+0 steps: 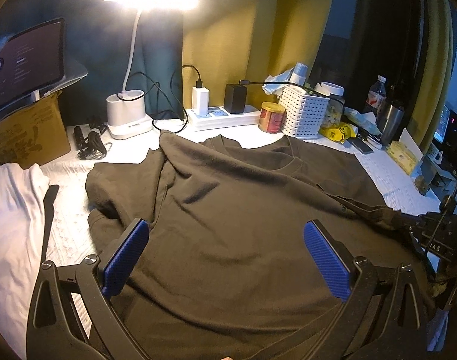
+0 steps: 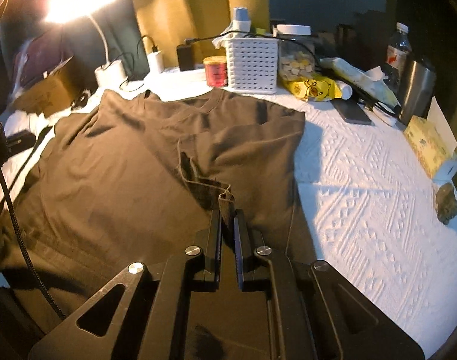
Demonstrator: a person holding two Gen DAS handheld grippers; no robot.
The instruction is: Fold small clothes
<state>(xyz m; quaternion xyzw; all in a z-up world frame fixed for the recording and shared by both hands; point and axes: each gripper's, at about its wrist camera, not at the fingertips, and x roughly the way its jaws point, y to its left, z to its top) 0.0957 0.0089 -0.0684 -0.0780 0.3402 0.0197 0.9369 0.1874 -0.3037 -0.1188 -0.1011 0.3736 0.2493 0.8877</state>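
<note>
A dark brown T-shirt (image 1: 228,204) lies spread on the white textured cloth, collar toward the back. My left gripper (image 1: 225,237) hovers open over the shirt's middle, blue pads wide apart, with nothing pinched. In the right wrist view the same T-shirt (image 2: 123,156) has its right sleeve folded inward. My right gripper (image 2: 228,213) is shut on that sleeve's hem edge, and a strip of fabric stands up between the pads.
At the back stand a lit desk lamp (image 1: 129,114), a power strip (image 1: 222,117), a red can (image 2: 216,70), a white basket (image 2: 252,63), a snack bag (image 2: 312,88), a phone (image 2: 351,112), a steel cup (image 2: 417,87). White clothing (image 1: 15,210) lies at left, a cardboard box (image 1: 27,132) behind it.
</note>
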